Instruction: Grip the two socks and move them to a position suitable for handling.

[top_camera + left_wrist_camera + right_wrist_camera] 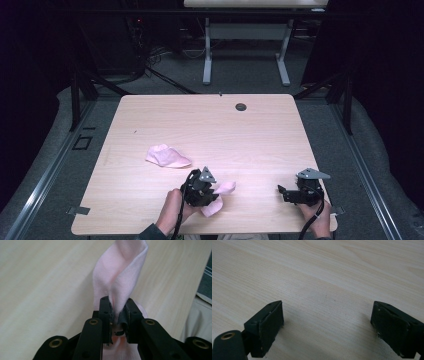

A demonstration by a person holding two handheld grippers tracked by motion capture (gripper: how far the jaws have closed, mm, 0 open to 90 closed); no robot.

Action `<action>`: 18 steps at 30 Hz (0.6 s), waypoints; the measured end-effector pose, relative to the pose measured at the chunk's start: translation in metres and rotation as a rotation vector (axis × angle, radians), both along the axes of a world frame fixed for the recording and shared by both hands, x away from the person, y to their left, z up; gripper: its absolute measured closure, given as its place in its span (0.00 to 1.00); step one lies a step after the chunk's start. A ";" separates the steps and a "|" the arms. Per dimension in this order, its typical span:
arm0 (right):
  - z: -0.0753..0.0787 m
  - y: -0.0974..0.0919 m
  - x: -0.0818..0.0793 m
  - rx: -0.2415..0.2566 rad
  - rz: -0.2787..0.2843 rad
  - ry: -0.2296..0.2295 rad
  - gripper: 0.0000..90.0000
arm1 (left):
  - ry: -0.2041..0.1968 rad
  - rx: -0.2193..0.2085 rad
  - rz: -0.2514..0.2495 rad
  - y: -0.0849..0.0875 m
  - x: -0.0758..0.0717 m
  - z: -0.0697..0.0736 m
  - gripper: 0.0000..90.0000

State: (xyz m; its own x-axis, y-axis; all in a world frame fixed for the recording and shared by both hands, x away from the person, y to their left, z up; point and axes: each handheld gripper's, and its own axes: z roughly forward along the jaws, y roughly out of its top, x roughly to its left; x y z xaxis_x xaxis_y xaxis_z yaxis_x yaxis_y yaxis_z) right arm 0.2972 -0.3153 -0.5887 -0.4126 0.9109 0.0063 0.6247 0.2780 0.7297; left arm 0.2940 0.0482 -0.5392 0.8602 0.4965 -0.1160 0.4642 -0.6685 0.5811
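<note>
Left tongs [117, 312] pinched on a pink cloth [120, 277], right tongs [327, 327] held spread over the wooden surface [250, 140], second pink cloth [167, 156] lain apart.

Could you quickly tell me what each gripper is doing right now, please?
Left gripper: closed on a fold of the pink cloth.
Right gripper: open, nothing between its jaws, just above the bare table.

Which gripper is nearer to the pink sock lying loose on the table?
Left. The left gripper sits just in front of the loose sock, holding another pink sock; the right gripper is far across the table.
</note>
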 end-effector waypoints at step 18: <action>0.000 0.000 0.000 -0.004 0.001 0.001 0.12 | -0.045 -0.036 0.157 0.052 0.030 0.025 0.15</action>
